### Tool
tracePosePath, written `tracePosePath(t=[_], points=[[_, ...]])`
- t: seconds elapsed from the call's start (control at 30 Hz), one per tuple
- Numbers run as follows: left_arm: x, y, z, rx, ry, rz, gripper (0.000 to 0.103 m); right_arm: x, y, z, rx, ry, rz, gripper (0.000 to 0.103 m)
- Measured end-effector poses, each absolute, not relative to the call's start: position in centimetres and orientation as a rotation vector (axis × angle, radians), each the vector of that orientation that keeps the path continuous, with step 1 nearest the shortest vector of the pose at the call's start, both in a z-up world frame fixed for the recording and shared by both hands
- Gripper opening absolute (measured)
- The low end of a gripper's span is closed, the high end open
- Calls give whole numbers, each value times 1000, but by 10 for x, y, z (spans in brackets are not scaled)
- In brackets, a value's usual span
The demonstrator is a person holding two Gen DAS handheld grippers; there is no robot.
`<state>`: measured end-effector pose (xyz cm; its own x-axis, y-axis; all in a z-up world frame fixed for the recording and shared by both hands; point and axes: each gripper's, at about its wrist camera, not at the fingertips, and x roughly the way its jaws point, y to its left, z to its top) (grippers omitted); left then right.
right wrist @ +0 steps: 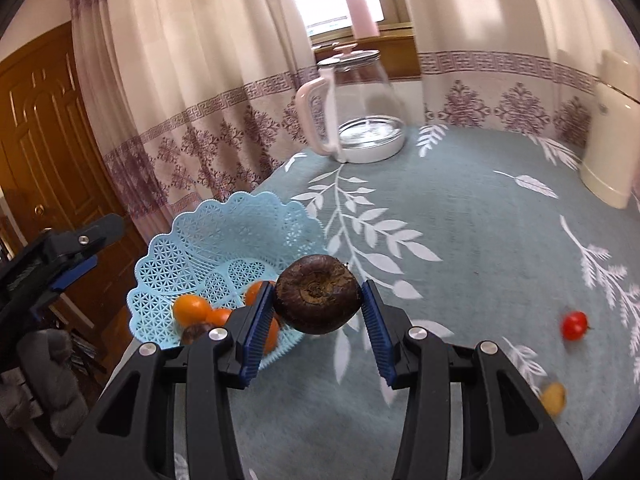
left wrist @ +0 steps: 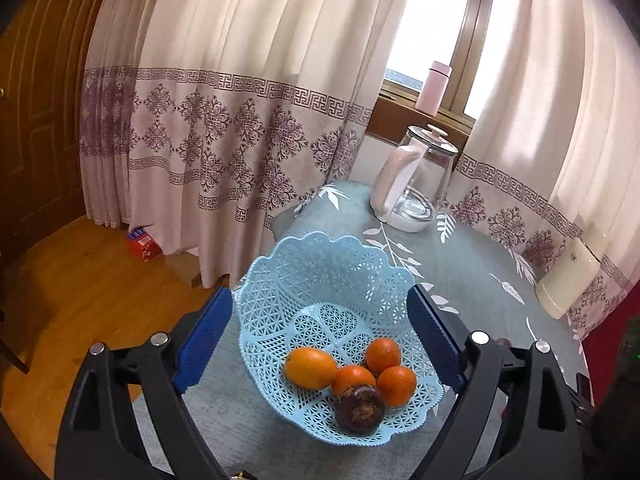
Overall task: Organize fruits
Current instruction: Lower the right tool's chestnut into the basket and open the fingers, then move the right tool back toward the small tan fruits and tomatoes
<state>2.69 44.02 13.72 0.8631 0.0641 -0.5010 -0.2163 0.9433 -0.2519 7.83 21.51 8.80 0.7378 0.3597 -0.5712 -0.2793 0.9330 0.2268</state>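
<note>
A dark brown fruit point(right wrist: 318, 294) sits clamped between the blue pads point(right wrist: 256, 332) of the right gripper point(right wrist: 318, 320), held above the table point(right wrist: 460, 240) just right of the basket point(right wrist: 224, 232); both pads press its sides. The left gripper point(left wrist: 320, 340) is spread wide with nothing between its fingers, which stand to either side of the basket point(left wrist: 320, 272) without clearly touching it. The pale blue lattice basket rests near the table's left edge and holds four orange fruits point(left wrist: 310, 368) and one dark brown fruit point(left wrist: 360, 408), grouped at its near side. Elsewhere on the grey-blue leaf-patterned cloth lie a small red fruit point(right wrist: 575, 325) and a blurred yellow one point(right wrist: 554, 398), both well to the right of the basket. At the far side stand a glass kettle point(right wrist: 360, 112) with a pink handle and a cream container point(right wrist: 612, 132). A pink bottle point(right wrist: 360, 12) stands on the sill. A red box point(left wrist: 143, 245) lies on the floor; its print is too small to read.
</note>
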Motion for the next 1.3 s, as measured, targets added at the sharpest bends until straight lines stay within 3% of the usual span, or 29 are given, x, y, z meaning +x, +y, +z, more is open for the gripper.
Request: tracePosePath(t=[0.77, 0.93, 1.3], points=[[31, 440, 135, -326, 517, 141, 95, 94, 222, 73, 161, 688, 330, 46], [29, 433, 138, -315, 511, 124, 95, 84, 212, 72, 186, 687, 314, 53], [25, 427, 140, -328, 507, 118, 100, 68, 191, 74, 210, 683, 278, 54]])
